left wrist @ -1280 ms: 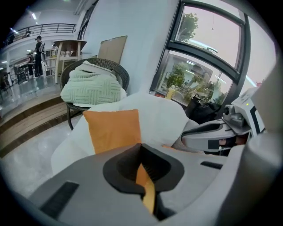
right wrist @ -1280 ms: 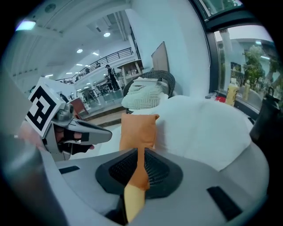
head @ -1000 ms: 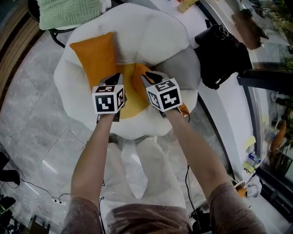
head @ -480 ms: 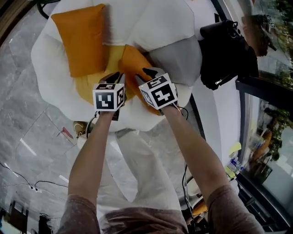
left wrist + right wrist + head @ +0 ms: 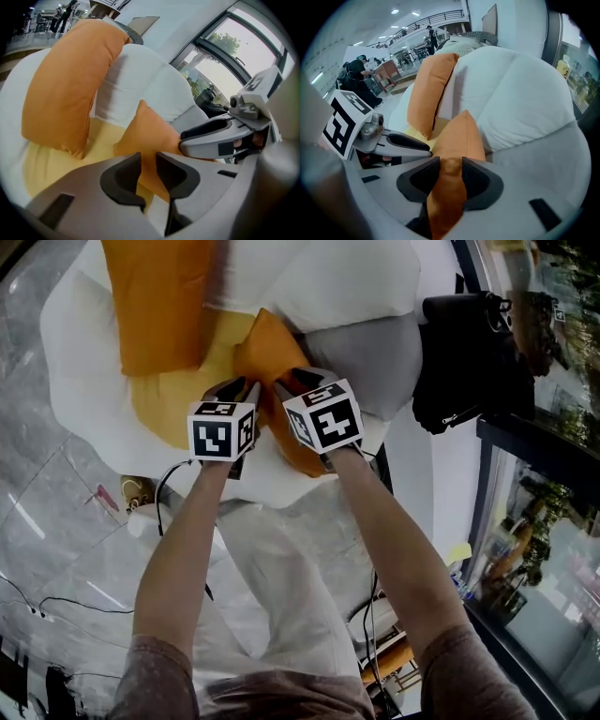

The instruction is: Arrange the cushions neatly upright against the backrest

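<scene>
A small orange cushion (image 5: 270, 351) stands on edge on the yellow seat (image 5: 169, 407), leaning towards the white backrest (image 5: 319, 277). A bigger orange cushion (image 5: 155, 296) is propped upright against the backrest at the left. My left gripper (image 5: 232, 390) has just been opening. Its jaws (image 5: 147, 176) straddle the small cushion's near edge (image 5: 150, 131), with seat showing through the gap. My right gripper (image 5: 298, 382) has also been opening. The cushion's fabric (image 5: 457, 138) still fills the gap between its jaws (image 5: 450, 180) and touches both pads.
A grey cushion (image 5: 361, 357) lies at the chair's right side. Right of the chair, a black bag (image 5: 464, 352) sits on a white ledge by the window. Cables and small items (image 5: 127, 493) lie on the marble floor at the left.
Both hands have sunk towards the seat with the small orange cushion, which now rests lower and nearer the backrest. The chair fills more of the head view.
</scene>
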`<state>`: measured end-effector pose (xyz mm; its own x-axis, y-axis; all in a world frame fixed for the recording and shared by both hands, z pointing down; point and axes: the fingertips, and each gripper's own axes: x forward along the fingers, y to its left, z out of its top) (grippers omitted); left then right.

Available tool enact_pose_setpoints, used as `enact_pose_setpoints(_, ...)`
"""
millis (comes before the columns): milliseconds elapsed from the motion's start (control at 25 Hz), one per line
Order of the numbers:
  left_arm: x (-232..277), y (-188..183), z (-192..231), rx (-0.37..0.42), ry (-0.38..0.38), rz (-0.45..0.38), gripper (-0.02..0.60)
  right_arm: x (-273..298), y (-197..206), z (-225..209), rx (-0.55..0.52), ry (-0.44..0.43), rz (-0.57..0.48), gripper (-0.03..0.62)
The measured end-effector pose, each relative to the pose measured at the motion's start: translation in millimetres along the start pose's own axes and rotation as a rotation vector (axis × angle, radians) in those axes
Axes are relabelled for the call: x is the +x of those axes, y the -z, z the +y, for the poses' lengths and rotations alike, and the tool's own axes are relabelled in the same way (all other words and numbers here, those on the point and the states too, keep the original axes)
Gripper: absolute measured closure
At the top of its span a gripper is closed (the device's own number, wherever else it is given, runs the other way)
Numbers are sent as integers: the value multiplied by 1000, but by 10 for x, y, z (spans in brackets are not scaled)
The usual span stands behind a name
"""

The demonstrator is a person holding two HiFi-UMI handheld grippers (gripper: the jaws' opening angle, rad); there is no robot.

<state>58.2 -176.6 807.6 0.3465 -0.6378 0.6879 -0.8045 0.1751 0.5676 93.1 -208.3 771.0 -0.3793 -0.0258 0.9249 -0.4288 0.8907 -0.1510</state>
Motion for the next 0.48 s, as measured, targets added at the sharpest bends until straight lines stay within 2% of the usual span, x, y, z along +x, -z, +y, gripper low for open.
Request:
enact_pose_setpoints(160, 46, -4, -39, 7, 21, 7, 494, 10, 15, -45, 17, 1, -3, 453)
enact_pose_setpoints(240, 64, 30, -65, -12, 46, 17, 532, 20, 31, -27, 18, -5, -1, 456)
enact_pose_setpoints(280, 70, 47, -73, -28, 56, 23, 560, 24, 41, -11, 7, -5, 5, 480)
enact_pose_setpoints(360, 79, 67, -77, -52, 64, 33, 577, 30, 59, 17, -28, 1, 20, 543)
enact_pose_setpoints(480, 66, 81, -77, -41, 56, 38, 579, 28, 72, 46, -41, -4, 24, 566)
